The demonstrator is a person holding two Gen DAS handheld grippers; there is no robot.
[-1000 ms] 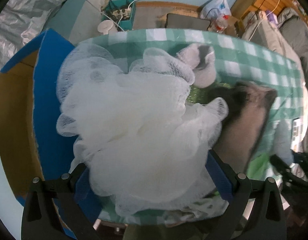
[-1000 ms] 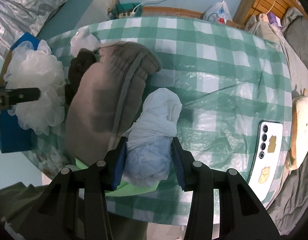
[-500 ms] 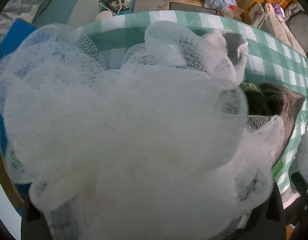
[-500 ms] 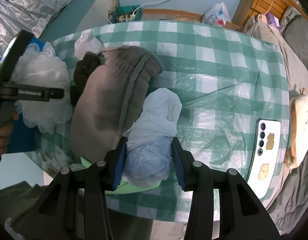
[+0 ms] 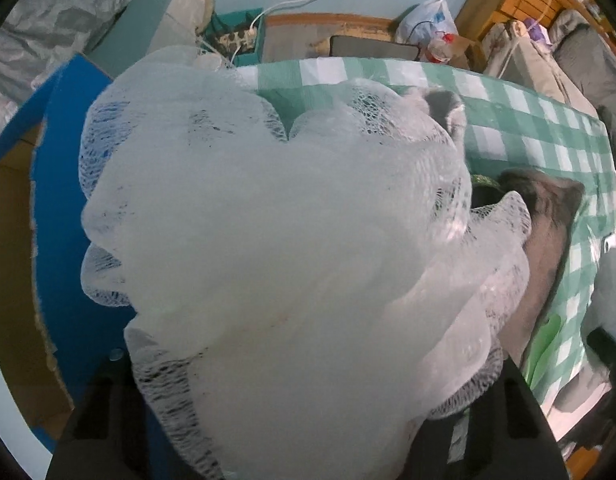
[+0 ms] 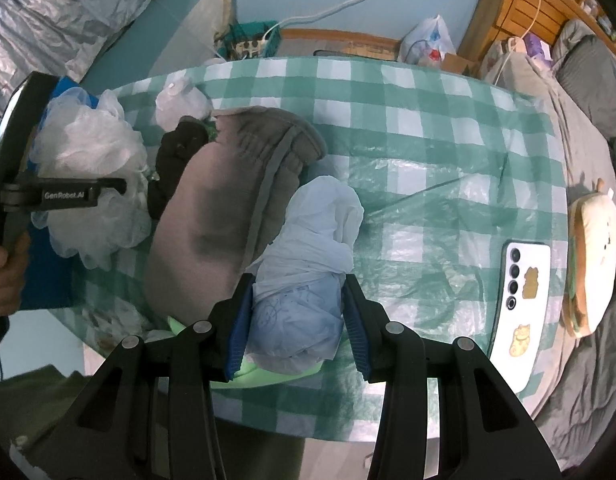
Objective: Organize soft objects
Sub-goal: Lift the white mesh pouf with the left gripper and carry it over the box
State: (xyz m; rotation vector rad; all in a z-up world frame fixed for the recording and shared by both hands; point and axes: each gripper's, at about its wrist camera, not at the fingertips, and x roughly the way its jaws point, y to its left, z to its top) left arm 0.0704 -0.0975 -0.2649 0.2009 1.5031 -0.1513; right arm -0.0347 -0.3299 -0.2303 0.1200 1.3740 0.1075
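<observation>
A white mesh bath pouf [image 5: 283, 248] fills the left wrist view; my left gripper [image 5: 303, 408] is shut on it, its fingers hidden behind the mesh. From the right wrist view the pouf [image 6: 87, 184] hangs at the table's left edge beside the blue cardboard box [image 5: 63, 216]. My right gripper [image 6: 297, 320] is shut on a pale blue and white bundled cloth [image 6: 308, 264] at the table's front edge. A grey-brown slipper-like soft item [image 6: 219, 208] lies left of the cloth, with a dark soft item [image 6: 175, 160] and a white crumpled piece [image 6: 179, 100] behind it.
The table has a green and white checked cover [image 6: 428, 152]. A white phone [image 6: 520, 312] lies at the right, next to a cream plush toy [image 6: 592, 256]. A light green item [image 6: 267, 376] lies under the cloth. Bags, cables and wooden furniture stand behind the table.
The left gripper has lifted the pouf up close to its camera and drawn it toward the blue box. The right gripper has stayed shut on the cloth in place.
</observation>
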